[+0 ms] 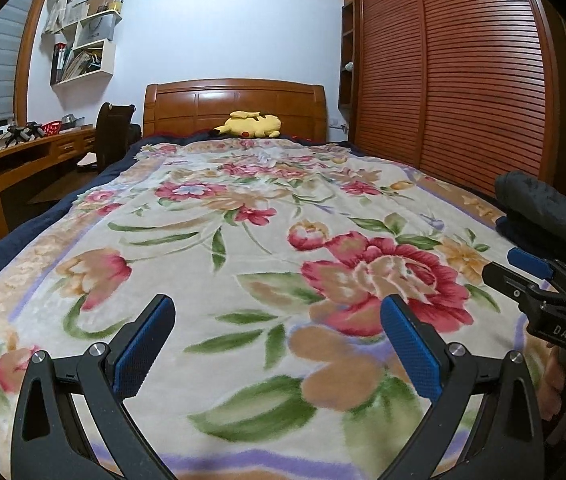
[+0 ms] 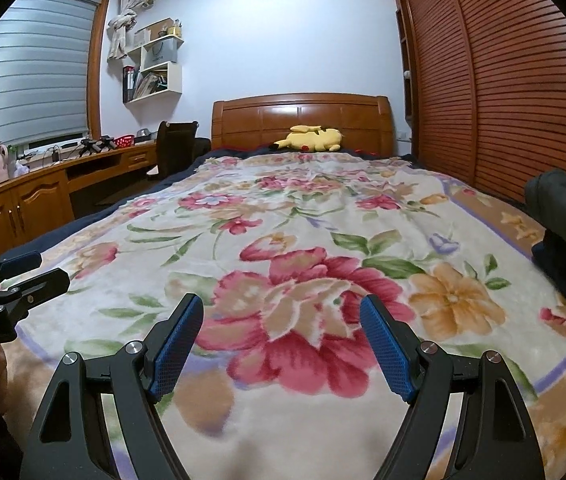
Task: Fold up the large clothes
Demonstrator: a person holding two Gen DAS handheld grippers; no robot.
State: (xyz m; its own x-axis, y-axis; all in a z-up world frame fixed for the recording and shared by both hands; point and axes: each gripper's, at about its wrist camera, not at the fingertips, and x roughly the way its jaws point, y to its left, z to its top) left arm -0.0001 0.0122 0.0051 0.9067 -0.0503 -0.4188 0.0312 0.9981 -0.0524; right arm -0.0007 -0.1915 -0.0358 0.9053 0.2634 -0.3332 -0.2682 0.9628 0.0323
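Both grippers hover over the floral blanket (image 1: 243, 248), holding nothing. Left gripper (image 1: 279, 344): fingers spread wide, blue pads facing each other. Right gripper (image 2: 283, 344): same, fingers wide apart. Dark garment (image 1: 543, 208) lies bundled at the blanket's right edge, near the louvered wardrobe (image 1: 463, 72), apart from both grippers. Yellow plush (image 1: 251, 125) sits by the headboard (image 1: 235, 104). White wall shelves (image 2: 155, 68) hold binders, papers and a bag; contents otherwise unclear. Red basket (image 2: 125, 141) on the desk (image 2: 43, 184), contents can't be made out.
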